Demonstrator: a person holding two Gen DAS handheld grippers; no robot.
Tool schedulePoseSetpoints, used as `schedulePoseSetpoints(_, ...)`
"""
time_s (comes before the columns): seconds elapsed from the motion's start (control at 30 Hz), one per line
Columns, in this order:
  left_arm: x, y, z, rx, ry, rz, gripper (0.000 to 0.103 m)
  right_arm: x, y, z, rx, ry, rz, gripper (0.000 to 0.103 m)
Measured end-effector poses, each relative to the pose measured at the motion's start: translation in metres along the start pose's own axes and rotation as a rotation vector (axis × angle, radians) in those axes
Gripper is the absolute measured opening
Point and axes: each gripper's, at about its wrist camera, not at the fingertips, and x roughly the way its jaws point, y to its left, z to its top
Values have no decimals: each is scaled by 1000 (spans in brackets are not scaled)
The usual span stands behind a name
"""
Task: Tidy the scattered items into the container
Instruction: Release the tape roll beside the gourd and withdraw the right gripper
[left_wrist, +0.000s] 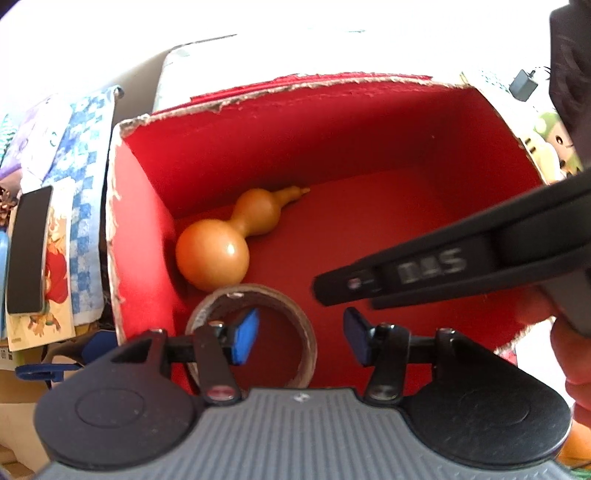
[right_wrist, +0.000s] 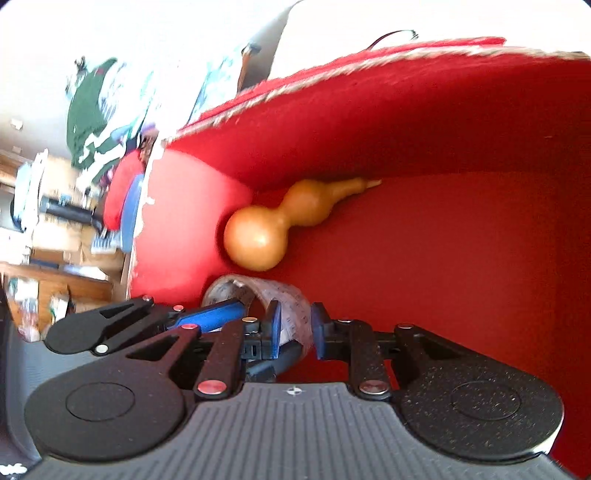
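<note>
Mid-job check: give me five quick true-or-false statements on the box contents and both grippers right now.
1. The tan wooden gourd lies on the floor of the red-lined box. True.
2. The gourd stands upright. False: it lies on its side along the wall.
3. The right gripper pinches the wall of the cardboard tape ring. True.
4. The left gripper is clamped on the gourd. False: it is open, one pad inside the ring.
5. The box holds only the gourd. False: the ring is inside too.
</note>
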Motion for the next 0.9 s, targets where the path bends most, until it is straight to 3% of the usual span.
schedulePoseSetpoints(0.1, 6, 1, 1, -14, 11, 20, 48, -7, -2, -1, -6, -45, -52, 21)
schedulePoseSetpoints(0.27, 7, -2, -2, -7, 10, 45, 48, -26, -15, -10, -8, -79, -80, 21)
schedulePoseSetpoints(0.9, -1, -11, -12, -11, -37, 99, 54, -36, -29, -39, -18, -182, -234, 21)
